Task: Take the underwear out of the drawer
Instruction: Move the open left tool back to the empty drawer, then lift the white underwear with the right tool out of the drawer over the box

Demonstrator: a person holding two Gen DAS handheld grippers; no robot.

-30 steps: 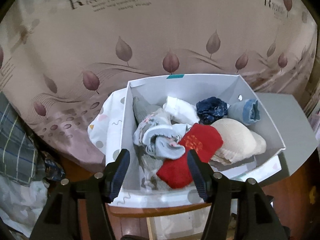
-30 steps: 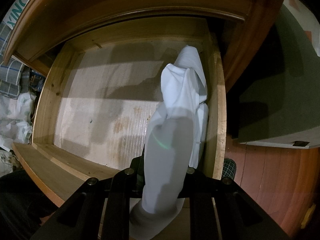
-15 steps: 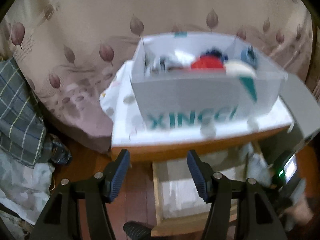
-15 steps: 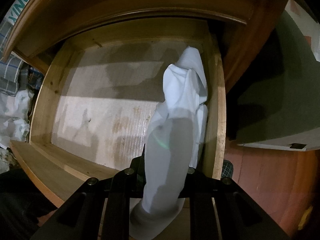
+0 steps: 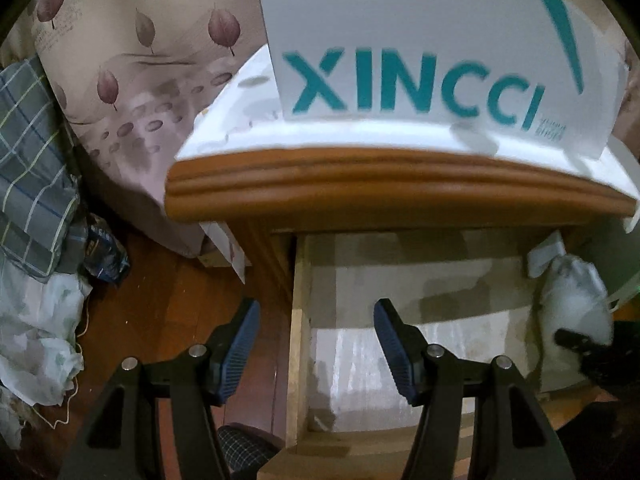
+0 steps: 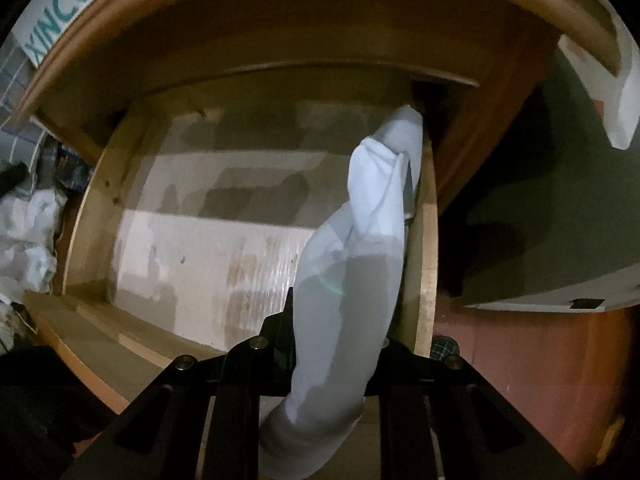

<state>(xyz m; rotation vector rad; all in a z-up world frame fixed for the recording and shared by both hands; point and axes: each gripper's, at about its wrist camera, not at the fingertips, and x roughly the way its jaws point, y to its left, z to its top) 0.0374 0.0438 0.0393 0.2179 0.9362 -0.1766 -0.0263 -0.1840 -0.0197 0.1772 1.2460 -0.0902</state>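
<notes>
1. One white underwear piece (image 6: 360, 248) hangs along the drawer's (image 6: 92, 216) right wall, lower end still inside.
2. We see the right gripper (image 6: 332, 344) clamped on it.
3. We see the left gripper (image 5: 316, 344) parted, nothing between, over the drawer's left wall, below the white box (image 5: 420, 40).

A lived-in bedroom at home. A leaf-print bedspread (image 5: 132, 80) hangs beside a wooden nightstand (image 5: 380, 192) (its drawer (image 6: 248, 240) open), with plaid bedding (image 5: 28, 168) heaped on the wood floor (image 5: 132, 320).
</notes>
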